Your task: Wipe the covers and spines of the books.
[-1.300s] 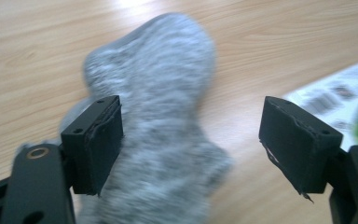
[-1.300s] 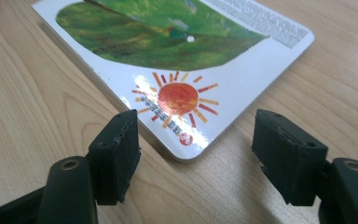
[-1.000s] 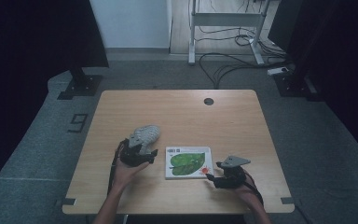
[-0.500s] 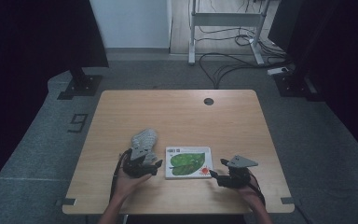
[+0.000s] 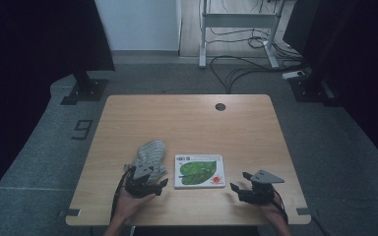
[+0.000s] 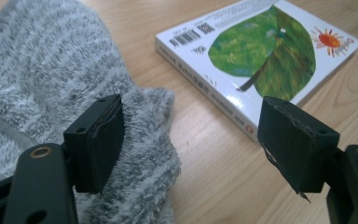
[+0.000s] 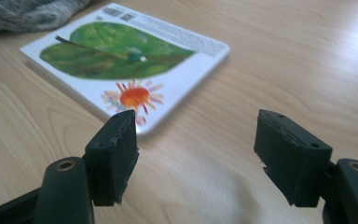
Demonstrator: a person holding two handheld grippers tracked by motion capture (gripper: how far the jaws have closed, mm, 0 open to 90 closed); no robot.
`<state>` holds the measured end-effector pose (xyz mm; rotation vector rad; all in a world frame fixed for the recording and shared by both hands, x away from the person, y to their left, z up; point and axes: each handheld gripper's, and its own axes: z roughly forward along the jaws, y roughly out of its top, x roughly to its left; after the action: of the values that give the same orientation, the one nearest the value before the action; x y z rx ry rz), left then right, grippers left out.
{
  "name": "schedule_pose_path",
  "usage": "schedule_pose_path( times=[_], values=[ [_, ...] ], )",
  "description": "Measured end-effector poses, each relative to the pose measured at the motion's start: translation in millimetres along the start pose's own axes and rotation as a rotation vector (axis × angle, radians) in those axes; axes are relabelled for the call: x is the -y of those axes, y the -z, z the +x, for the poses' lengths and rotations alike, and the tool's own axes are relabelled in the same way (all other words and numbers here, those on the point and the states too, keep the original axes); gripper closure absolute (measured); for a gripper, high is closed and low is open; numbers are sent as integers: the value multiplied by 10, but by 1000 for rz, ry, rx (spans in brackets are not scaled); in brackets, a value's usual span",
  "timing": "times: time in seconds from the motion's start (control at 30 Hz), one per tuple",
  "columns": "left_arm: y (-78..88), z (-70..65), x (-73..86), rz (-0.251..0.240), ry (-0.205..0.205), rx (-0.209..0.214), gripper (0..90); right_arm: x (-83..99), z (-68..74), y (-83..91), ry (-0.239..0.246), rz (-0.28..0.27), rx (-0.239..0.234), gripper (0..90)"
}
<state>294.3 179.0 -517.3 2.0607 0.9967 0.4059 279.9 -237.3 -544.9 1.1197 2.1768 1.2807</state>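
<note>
While the wooden counter [image 5: 192, 123] is seen from above, a board book [image 5: 199, 170] with a green leaf and a red sun is found near its 6 o'clock edge, and a grey fuzzy cloth [image 5: 149, 153] lies just at the book's 9 o'clock. The left gripper [image 5: 150, 182] is held at the cloth's 6 o'clock end, its jaws apart, nothing clamped, one jaw over the cloth. The right gripper [image 5: 241, 183] is held at the book's 4 o'clock, jaws apart and empty. Cables [image 5: 246, 66] lie on the grey floor at 12 o'clock.

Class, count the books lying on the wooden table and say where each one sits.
1. The book lies flat near the table's front edge, just right of the grey fuzzy sock, between the left gripper and right gripper.
</note>
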Motion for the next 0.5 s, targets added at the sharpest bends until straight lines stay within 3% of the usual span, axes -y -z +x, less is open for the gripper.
schedule_pose_path(
  times=[0.23,0.5],
  values=[
    [-4,-14,77,20,-17,-3,240,78,-94,57,-21,12,19,294],
    [-15,21,78,25,-7,2,241,82,-124,46,-14,20,22,293]
  ],
)
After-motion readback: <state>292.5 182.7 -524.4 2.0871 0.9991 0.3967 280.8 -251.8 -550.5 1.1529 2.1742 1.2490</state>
